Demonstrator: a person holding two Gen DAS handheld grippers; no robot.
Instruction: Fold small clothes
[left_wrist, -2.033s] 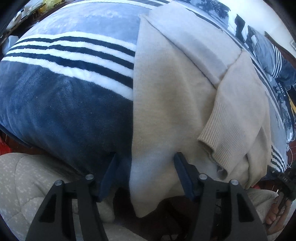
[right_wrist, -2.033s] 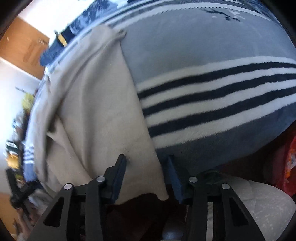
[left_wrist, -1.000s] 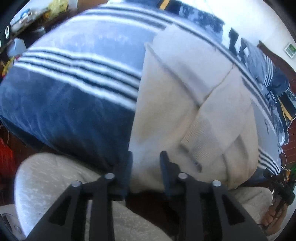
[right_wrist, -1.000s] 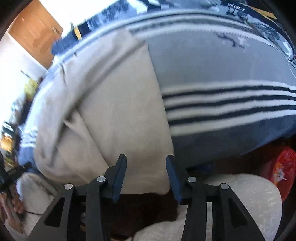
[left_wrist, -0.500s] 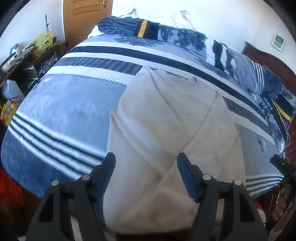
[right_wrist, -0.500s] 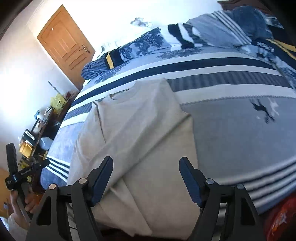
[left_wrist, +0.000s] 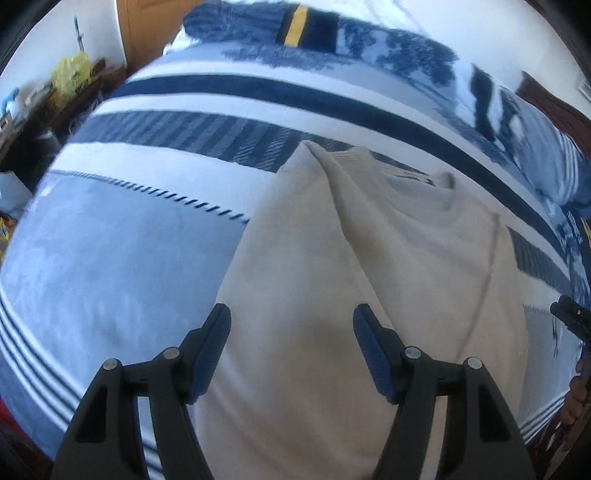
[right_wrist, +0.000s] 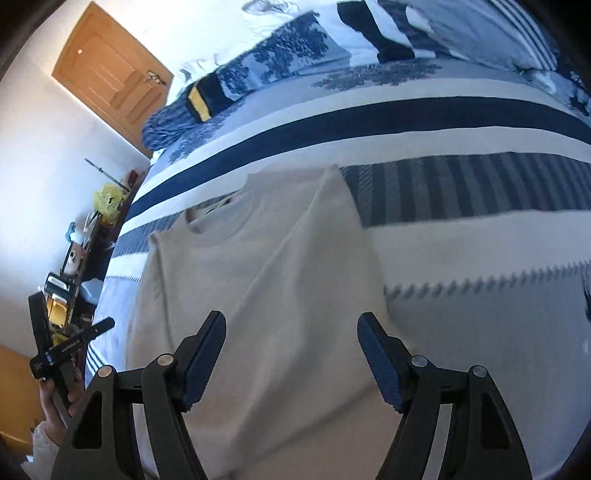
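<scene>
The fingers of the left gripper (left_wrist: 291, 347) stand apart and empty; those of the right gripper (right_wrist: 291, 347) likewise. The beige sweater (right_wrist: 266, 302) lies flat on the bed (right_wrist: 480, 258), filling the centre and lower half of both frames, collar toward the upper middle. It passes beneath and between both finger pairs without visible contact. Judged handling: soft, light, limp knit; it will drape and sag when lifted. Recommended hold: a folded side edge or the hem, pinching all layers together.
</scene>
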